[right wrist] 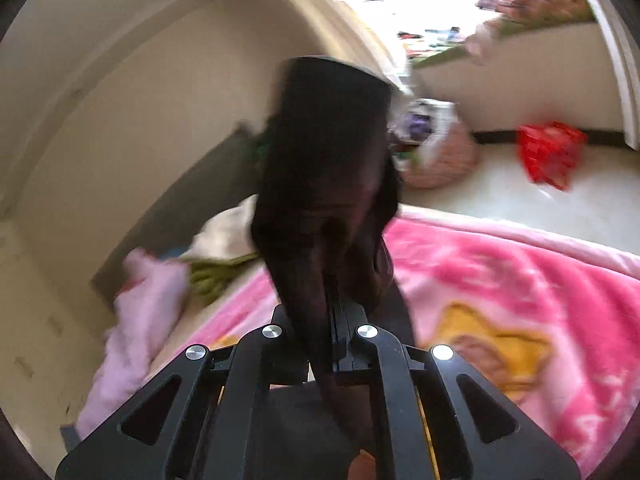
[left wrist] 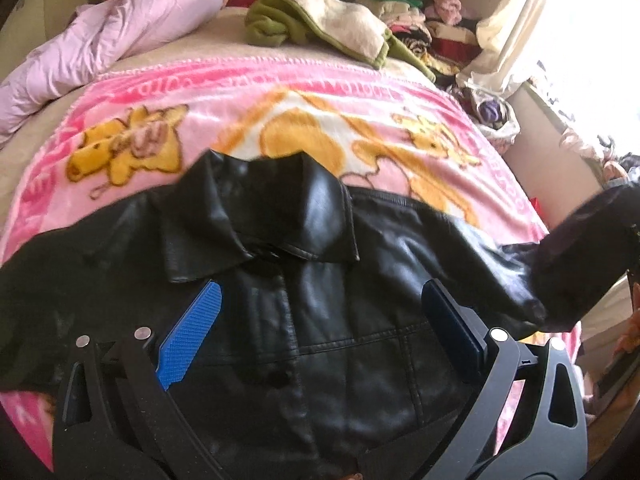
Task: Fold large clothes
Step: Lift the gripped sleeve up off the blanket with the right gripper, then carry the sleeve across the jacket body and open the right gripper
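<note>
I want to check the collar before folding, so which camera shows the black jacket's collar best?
The left wrist view: the collar lies flat and sharp on the black jacket. The right wrist view shows only a blurred sleeve in the right gripper.

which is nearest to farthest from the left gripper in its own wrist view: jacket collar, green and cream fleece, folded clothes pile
1. jacket collar, just ahead of the open left gripper
2. green and cream fleece, farther up the bed, centre
3. folded clothes pile, back right corner
</note>
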A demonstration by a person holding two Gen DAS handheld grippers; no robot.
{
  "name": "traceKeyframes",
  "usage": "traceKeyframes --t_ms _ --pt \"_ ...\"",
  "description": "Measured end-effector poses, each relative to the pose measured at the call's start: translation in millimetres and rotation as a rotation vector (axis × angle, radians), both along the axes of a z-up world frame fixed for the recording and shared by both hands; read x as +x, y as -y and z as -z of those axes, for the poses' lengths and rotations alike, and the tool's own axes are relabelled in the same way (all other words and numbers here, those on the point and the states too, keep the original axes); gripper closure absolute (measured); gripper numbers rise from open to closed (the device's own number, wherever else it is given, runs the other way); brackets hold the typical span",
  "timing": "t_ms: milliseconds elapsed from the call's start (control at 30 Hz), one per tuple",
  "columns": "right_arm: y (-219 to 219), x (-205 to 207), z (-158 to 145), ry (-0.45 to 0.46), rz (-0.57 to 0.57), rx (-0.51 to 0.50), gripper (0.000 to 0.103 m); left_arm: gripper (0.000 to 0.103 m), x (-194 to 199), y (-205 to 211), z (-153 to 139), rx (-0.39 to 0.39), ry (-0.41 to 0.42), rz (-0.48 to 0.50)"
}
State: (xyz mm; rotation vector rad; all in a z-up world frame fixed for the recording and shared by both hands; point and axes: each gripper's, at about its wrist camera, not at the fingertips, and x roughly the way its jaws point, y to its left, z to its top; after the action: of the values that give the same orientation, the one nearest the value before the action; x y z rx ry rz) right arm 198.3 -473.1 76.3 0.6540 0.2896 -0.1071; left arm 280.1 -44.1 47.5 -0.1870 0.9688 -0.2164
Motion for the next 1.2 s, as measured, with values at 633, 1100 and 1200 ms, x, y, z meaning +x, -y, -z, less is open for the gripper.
traceKeyframes --t_ms 633,1100,1200 --pt "-278.3 19.8 -9.4 0.101 -0.615 -0.264 0.097 0.009 -37.1 -153.6 -45.6 -0.435 0.135 -0.096" --pt "-387.9 -1.9 58.6 -0.019 -0.850 -0.419 0.096 0.009 -63.3 -208.6 -1.2 -0.621 0.082 -0.124" --pt "-401.0 -1.9 73.9 -0.060 -0.870 -0.454 0.094 0.009 -68.2 -214.9 8.6 -0.664 0.067 -0.129"
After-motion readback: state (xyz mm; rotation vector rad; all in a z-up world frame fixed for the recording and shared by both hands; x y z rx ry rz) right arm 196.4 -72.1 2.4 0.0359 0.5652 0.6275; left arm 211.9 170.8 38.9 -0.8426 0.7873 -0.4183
